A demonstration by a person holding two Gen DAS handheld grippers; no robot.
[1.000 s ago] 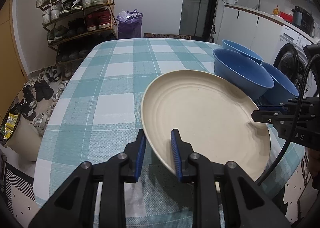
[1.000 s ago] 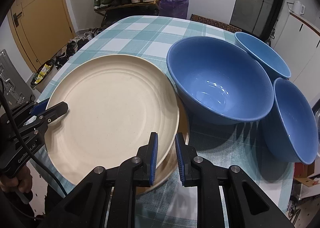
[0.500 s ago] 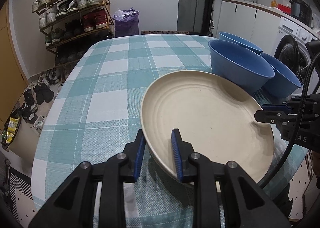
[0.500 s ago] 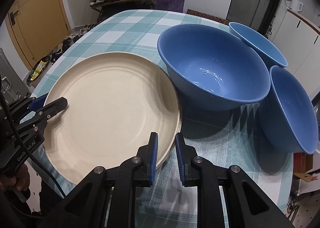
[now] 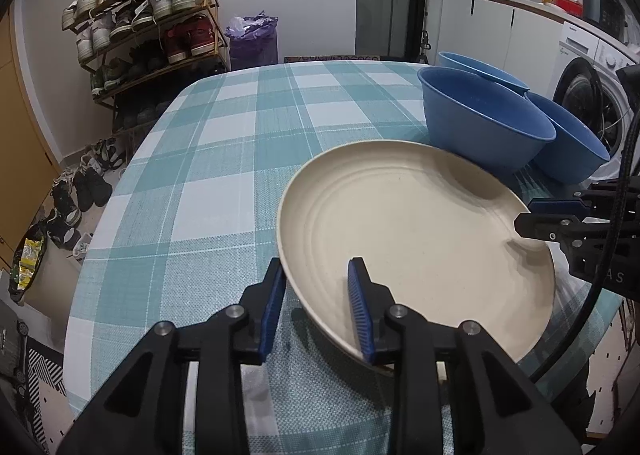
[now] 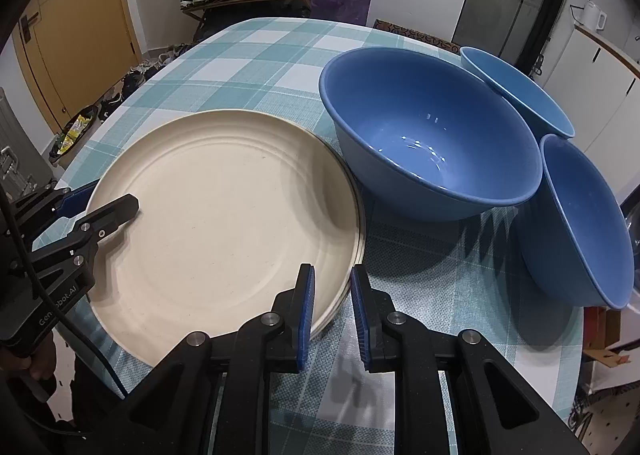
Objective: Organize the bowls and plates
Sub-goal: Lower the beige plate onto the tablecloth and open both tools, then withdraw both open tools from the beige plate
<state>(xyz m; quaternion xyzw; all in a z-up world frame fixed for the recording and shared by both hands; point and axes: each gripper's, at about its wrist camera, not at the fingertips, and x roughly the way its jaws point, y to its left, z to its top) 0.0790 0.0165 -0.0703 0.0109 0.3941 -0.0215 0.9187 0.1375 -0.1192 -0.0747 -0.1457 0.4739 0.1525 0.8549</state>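
A large cream plate (image 5: pixel 416 239) lies on top of another plate, whose rim shows just under it at its right edge (image 6: pixel 362 239). My left gripper (image 5: pixel 318 303) is shut on the top plate's near-left rim. My right gripper (image 6: pixel 332 311) is shut on the rim of the top plate (image 6: pixel 224 215) at its opposite side. Three blue bowls stand beside the plates: a big one (image 6: pixel 432 143), a smaller one behind it (image 6: pixel 516 91) and one leaning at the right (image 6: pixel 580 223).
The table has a teal and white checked cloth (image 5: pixel 216 183). A shoe rack (image 5: pixel 148 23) and a purple bag (image 5: pixel 252 39) stand beyond the far edge. A washing machine (image 5: pixel 592 83) is at the right.
Both grippers lowered the cream plate; it now sits nearly level on the plate beneath, and the lower plate's rim shows much less.
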